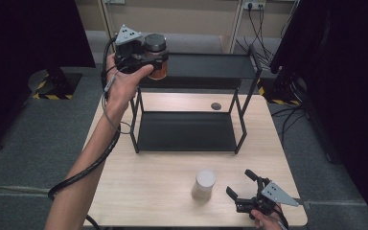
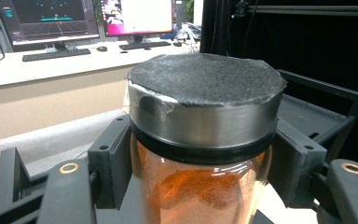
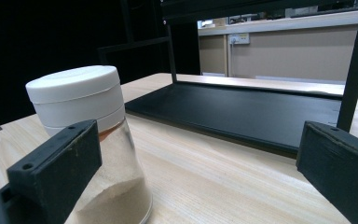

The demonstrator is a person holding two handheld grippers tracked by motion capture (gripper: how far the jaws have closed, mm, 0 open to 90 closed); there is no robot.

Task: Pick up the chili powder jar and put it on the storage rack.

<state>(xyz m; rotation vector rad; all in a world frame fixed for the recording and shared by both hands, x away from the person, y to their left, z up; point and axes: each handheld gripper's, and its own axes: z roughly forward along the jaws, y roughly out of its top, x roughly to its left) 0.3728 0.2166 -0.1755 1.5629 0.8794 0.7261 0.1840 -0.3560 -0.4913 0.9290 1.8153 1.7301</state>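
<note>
Above shelf [image 1: 196,64], left gripper [image 1: 146,58] clamping spice jar [image 1: 156,57]

Orange-filled jar [image 2: 200,186] with grey lid; white-lidded shaker [image 3: 88,140]; black shelf [image 1: 187,129].

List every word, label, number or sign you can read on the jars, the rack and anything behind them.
No text is readable.
Spice jar in the left gripper: no label shows on its glass or lid.
White-lidded jar on the table: plain, no print.
Black rack: no markings.
Monitors behind the jar: graphics on the screens, too small and blurred to read.
Yellow-and-black hazard stripes on the floor: a warning pattern, no words.
</note>
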